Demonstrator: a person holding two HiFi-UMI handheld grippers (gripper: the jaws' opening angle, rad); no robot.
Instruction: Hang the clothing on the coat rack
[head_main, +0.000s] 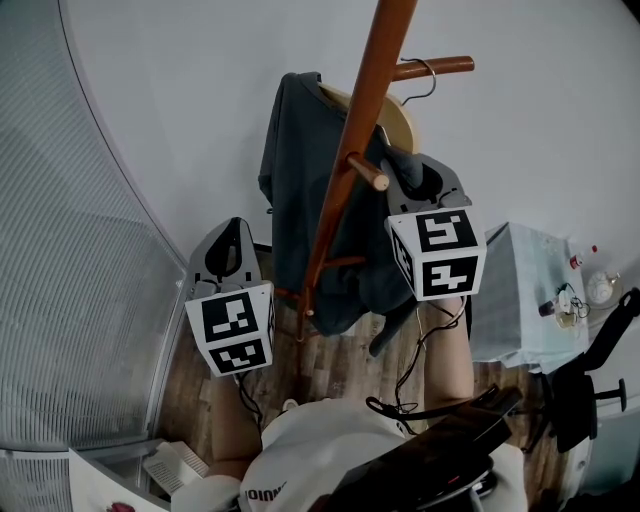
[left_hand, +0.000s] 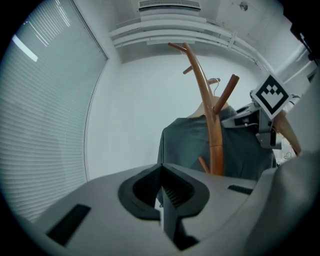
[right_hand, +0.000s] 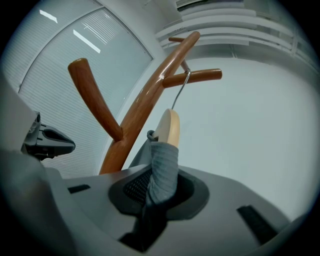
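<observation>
Head view: a dark grey garment (head_main: 295, 180) hangs on a wooden hanger (head_main: 400, 122) against the slanting pole of a wooden rack (head_main: 350, 150). The hanger's wire hook (head_main: 427, 78) sits at an upper peg (head_main: 440, 67). The right tool (head_main: 424, 182) reaches into the cloth on the garment's right side. The left tool (head_main: 231, 235) hovers apart from the garment, to the left of the pole. A pale surface (head_main: 510, 300) with small bottles stands at the far right.

Left gripper view: the left tool (left_hand: 162, 175) has its jaws pressed together with nothing between them. Beyond it the garment (left_hand: 187, 147) drapes around the rack (left_hand: 205, 100), and the right tool (left_hand: 248, 116) is at the cloth's right edge.

Right gripper view: the right tool (right_hand: 159, 186) pinches a fold of the garment (right_hand: 163, 167) between its jaws. Just above rises the hanger (right_hand: 169, 127), and its hook (right_hand: 181, 87) runs up to where a peg (right_hand: 195, 77) leaves the pole. It appears to be caught there, though the join is hard to make out. The left tool (right_hand: 49, 141) shows at the left edge, near the blinds.
</observation>
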